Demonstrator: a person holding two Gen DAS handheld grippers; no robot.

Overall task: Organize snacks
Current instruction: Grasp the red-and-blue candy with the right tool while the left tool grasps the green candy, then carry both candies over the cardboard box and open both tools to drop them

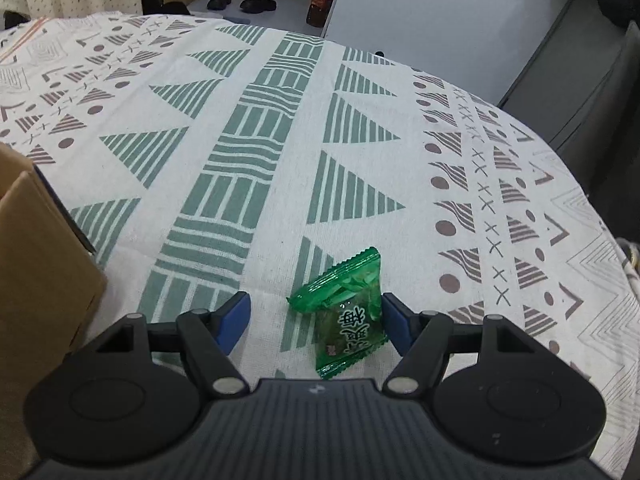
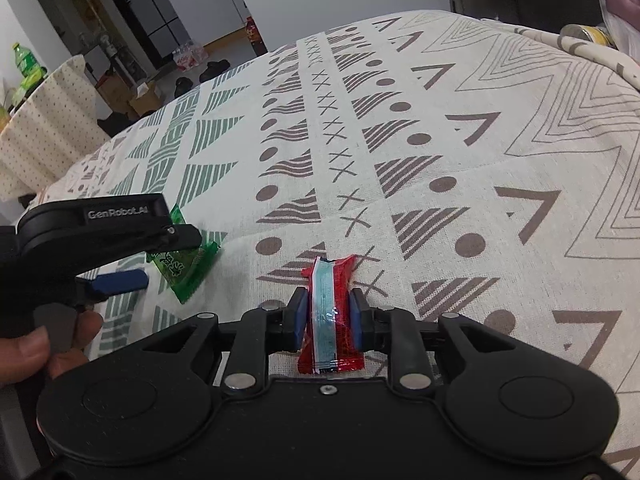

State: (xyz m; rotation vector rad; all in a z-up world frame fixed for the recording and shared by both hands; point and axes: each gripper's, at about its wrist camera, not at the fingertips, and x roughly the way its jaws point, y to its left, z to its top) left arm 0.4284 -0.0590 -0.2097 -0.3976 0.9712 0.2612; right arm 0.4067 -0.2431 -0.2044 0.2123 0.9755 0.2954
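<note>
Snacks are both on the cloth [image 1: 360, 128], neither boxed yet, so most of the sorting looks undone. Green packet [image 1: 346, 314] lies flat between the spread fingers of the left gripper [image 1: 316, 316], nearer the right one, ungrasped. Red packet [image 2: 331, 312] is pinched between the pads of the right gripper [image 2: 329, 318], low over the cloth. Cardboard box [image 1: 36, 264] stands left of the green packet.

Two snack packets [image 2: 184, 268] [image 2: 332, 312] lie apart on the tablecloth [image 2: 440, 140], box [image 1: 36, 272] leftward.
</note>
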